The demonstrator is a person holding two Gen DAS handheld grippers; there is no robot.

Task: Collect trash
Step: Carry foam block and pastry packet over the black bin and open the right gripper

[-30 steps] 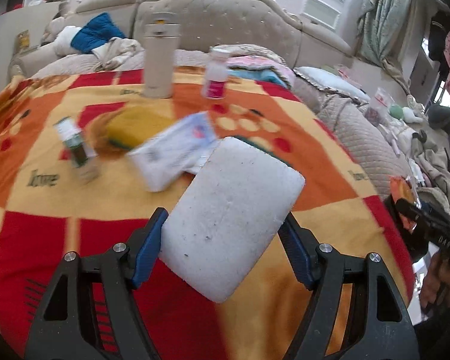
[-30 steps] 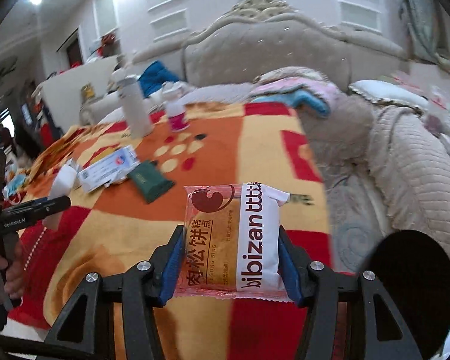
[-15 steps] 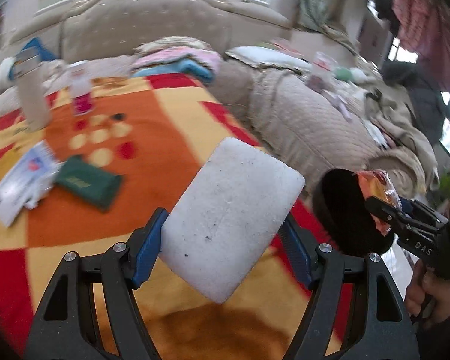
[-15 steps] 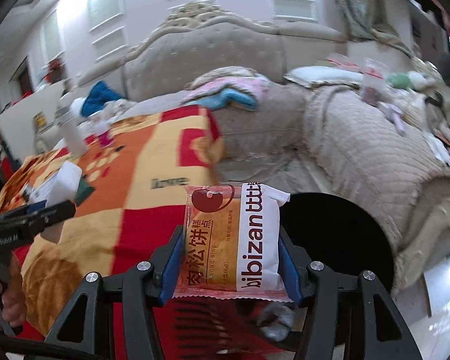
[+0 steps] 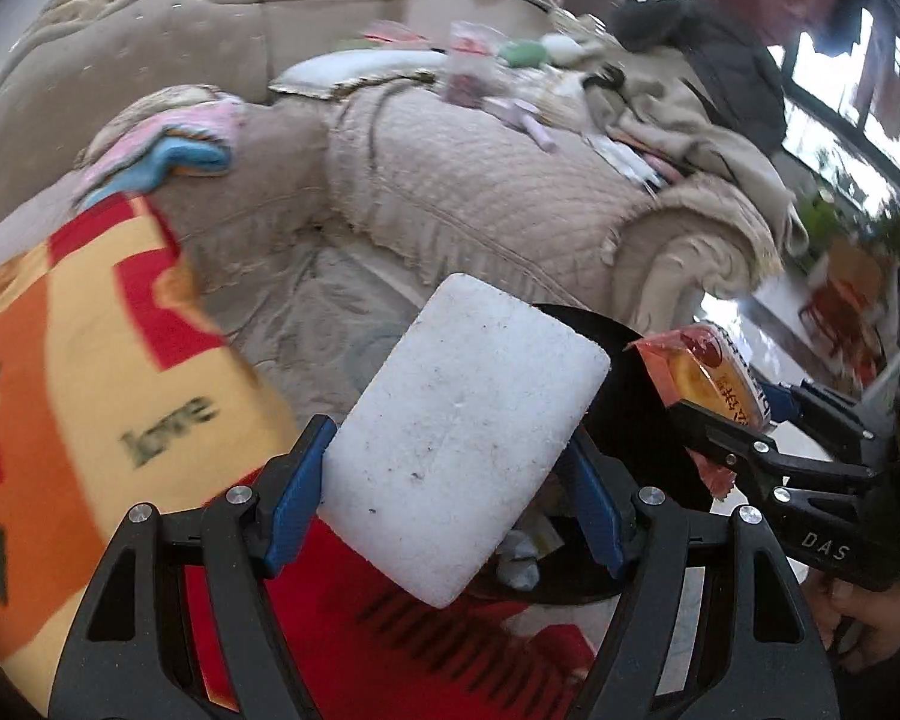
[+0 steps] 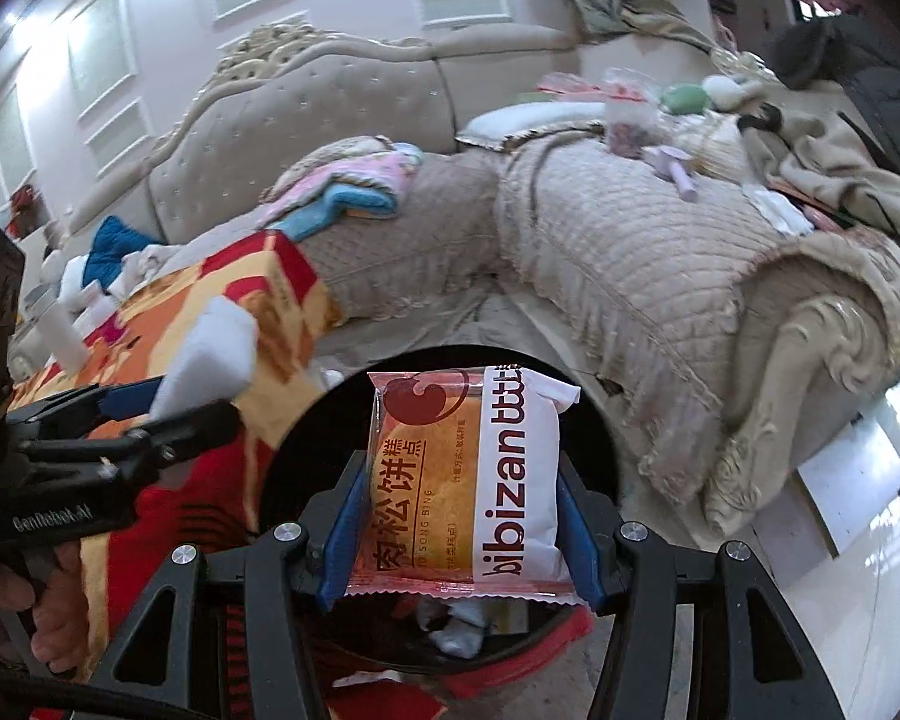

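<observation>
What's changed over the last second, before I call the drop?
Both grippers swung off the blanket to the black bin beside it. The left gripper still clamps the white foam block, the right gripper the snack packet. Nothing released.

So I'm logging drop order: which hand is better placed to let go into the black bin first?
Probably right: its snack packet hangs over the black bin mouth. The left gripper's foam block sits nearer the rim.

Both wrist views look steeply down, sharing the black bin (image 5: 630, 396) (image 6: 306, 450).
</observation>
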